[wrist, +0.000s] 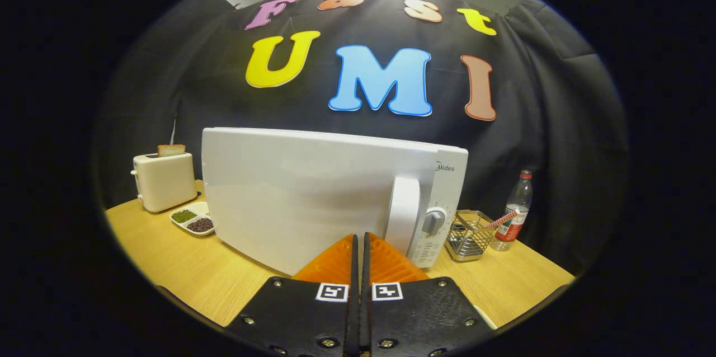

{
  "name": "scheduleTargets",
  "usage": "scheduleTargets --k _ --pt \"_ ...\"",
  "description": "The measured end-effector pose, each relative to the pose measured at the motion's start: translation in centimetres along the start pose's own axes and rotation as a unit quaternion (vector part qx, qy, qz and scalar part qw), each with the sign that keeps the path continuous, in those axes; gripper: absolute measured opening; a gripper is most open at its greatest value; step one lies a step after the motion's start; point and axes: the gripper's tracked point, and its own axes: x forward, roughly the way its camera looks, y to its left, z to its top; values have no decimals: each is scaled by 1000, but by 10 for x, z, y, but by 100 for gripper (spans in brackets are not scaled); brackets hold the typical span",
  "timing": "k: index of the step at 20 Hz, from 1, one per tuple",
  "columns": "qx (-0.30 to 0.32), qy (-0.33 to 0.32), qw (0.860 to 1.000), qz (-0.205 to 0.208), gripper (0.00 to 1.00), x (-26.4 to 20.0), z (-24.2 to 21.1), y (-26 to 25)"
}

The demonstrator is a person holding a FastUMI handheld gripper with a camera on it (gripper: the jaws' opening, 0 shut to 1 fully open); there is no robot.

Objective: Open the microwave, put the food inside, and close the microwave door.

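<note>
**A:** Where do you stand with the microwave (313, 195)?

**B:** Your gripper (359, 245) has its two fingers pressed together with nothing between them, and the tips sit right up against the lower front of the microwave door (291, 200), just beside its handle (404, 211). Whether the tips touch the door, you cannot tell from here.

**A:** Is the door open or shut?

**B:** It looks shut, or very nearly. The door face lies flush with the control panel (442, 217), and you see no gap into the cavity. Judging by that alone, you are either at the very start with the door unopened, or at the very end pushing it closed.

**A:** And the food?

**B:** To the far side of the microwave from the handle sits a divided dish (193, 221) with dark and green fillings on the table (184, 273), and behind that a toaster (164, 181) with a slice of bread (171, 149) standing in it. If either is the food meant, you have not yet put it inside. What lies inside the microwave, you cannot see.

**A:** Anything on the panel side?

**B:** A wire basket (469, 234) just beside the microwave, a striped stick (502, 219) resting in it, and a bottle (516, 211) beyond.
</note>
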Motion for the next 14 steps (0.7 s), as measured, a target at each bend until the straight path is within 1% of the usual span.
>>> scheduleTargets --k 3,8,10,11,12,14 --pt "4 8 1000 -9 1 22 -4 -3" --pt "-13 15 999 -26 1 63 -11 -5" --pt "-11 18 999 -33 1 73 -12 -5" --pt "-8 9 999 -34 1 77 -9 -3" --pt "-7 22 999 -37 1 82 -16 -5" --pt "-11 19 999 -40 1 78 -12 -3"
